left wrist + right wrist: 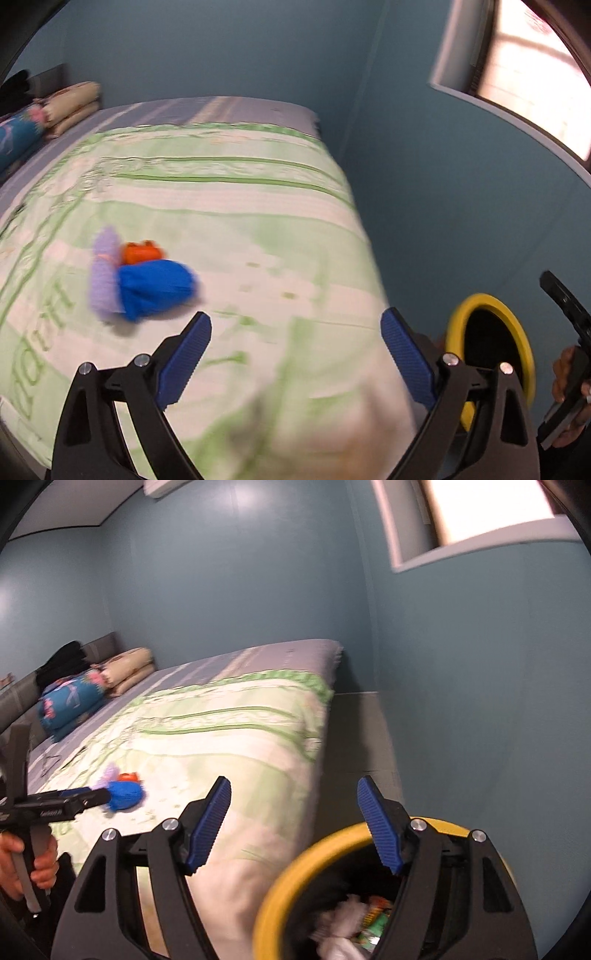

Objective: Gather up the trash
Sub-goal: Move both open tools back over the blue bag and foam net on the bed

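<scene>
While held above the near end of the bed (pixel 258 229), left claw (pixel 295 332) spread wide, blue ribbed pads (pixel 184 354) well apart, nothing between them. Right claw (pixel 293 812) likewise parted, though less widely, and empty; positioned over the yellow-rimmed bin (pixel 280 882) standing on the floor just beside the bed's corner. Inside the bin: crumpled white paper (pixel 340 923) and a green-and-orange wrapper (pixel 376 915), partly hidden by the right finger.

Farther out, on the green-and-white bedspread (pixel 236 738): three small items bunched together and touching, namely a blue bundle (pixel 155 288), a lilac roll (pixel 103 273) and an orange piece (pixel 142 253). Blurred; material cannot be told. Seen from the right wrist, tip of the left claw overlapping the blue bundle in the line of sight; contact cannot be told.

At the far end: stacked pillows (pixel 129 672) and a patterned blue bolster (pixel 70 705) against the grey headboard (pixel 99 648). Beyond, blue wall (pixel 240 590) with a bright window (pixel 491 509) at upper right.
</scene>
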The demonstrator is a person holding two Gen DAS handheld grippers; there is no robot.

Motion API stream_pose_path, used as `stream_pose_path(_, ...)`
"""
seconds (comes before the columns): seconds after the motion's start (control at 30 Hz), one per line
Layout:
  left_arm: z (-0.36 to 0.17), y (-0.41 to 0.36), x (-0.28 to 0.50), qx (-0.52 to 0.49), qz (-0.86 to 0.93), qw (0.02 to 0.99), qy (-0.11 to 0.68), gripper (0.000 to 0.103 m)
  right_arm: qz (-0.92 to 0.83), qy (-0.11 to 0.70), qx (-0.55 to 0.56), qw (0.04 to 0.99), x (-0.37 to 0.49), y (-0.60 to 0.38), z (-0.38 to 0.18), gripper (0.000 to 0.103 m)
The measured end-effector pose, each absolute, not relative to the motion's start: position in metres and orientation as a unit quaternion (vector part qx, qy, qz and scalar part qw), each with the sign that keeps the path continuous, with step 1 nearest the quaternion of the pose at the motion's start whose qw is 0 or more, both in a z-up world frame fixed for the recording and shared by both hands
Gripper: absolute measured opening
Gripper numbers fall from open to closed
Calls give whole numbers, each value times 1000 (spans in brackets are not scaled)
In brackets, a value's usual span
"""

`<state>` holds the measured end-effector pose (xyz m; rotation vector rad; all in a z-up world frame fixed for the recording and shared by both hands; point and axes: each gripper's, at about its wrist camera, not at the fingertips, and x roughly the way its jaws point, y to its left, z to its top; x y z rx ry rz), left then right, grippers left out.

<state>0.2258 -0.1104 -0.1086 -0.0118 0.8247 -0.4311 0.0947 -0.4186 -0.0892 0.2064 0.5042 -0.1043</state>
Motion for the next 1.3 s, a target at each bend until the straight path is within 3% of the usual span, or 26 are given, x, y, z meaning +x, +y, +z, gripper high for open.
stream_pose_path(0.33, -111, -2, 272, -36, -101, 911, 399, 89, 99, 242, 19, 965, 168, -313, -105, 67)
stream_pose_path(0.6, -142, 60, 312, -75, -60, 899, 428, 89, 193, 294, -35, 936, 231, -230, -144, 67)
stream_pose_path(1.3, -183, 64, 364, -93, -68, 876, 468, 89, 260, 356, -120, 889, 321, -146, -191, 67)
